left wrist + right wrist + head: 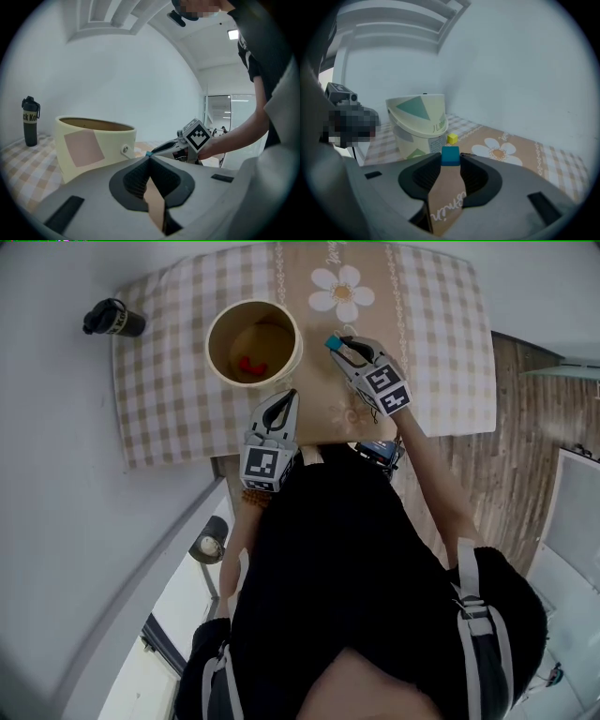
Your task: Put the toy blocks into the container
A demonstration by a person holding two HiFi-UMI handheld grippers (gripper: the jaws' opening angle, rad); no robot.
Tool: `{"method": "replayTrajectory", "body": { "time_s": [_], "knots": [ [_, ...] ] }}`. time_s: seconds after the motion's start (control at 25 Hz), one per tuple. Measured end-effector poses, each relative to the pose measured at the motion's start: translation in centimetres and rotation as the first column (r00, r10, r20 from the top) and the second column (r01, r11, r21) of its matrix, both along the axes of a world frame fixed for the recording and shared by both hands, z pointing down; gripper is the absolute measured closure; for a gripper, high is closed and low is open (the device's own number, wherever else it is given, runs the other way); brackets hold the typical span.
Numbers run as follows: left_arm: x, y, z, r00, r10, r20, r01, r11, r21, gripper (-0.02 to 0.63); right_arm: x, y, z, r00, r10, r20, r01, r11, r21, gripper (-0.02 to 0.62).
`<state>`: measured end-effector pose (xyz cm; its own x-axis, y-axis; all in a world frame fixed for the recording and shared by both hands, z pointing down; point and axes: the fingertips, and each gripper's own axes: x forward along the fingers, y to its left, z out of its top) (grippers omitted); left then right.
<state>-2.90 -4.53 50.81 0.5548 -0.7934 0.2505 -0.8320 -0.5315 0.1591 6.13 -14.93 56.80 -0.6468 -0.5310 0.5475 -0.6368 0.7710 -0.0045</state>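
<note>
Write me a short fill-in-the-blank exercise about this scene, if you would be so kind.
The block in the right hand-held gripper is ____.
Inside the container lies a ____ block.
A ____ block sits on the tablecloth beside the container.
The ____ hand-held gripper is shut and empty.
Missing words: blue; red; yellow; left.

Toy blocks: three in view, comprising one blue block (450, 155), one yellow block (452, 138) and one red block (248, 365).

Containers: one cream bucket (217, 324).

Bottles: one black bottle (112, 319).

Grippers: two, the left gripper (289, 399) and the right gripper (339, 343).

Table coverings: one checked tablecloth (169, 409) bearing one daisy print (342, 292).
</note>
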Motion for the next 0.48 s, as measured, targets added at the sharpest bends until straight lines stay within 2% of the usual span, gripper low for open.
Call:
{"method": "replayTrajectory", "body": {
  "time_s": [0.24,0.4,0.48],
  "knots": [
    [0.1,0.5,0.2,1.000,0.028,0.002,-0.028,1.000,-0.013,0.592,-0.2,2.4,-0.1,1.000,0.012,0.013,-0.012,1.000,-0.009,0.459],
    [-0.2,1.1,0.6,0.999,0.038,-0.003,-0.038,0.999,-0.018,0.592,-0.6,3.6,0.2,0.995,0.051,0.088,-0.045,0.996,-0.071,0.459],
    [-0.4,1.4,0.8,0.999,0.037,-0.001,-0.037,0.999,-0.029,0.592,-0.8,4.0,0.3,0.995,0.051,0.081,-0.045,0.996,-0.071,0.459]
  ]
}}
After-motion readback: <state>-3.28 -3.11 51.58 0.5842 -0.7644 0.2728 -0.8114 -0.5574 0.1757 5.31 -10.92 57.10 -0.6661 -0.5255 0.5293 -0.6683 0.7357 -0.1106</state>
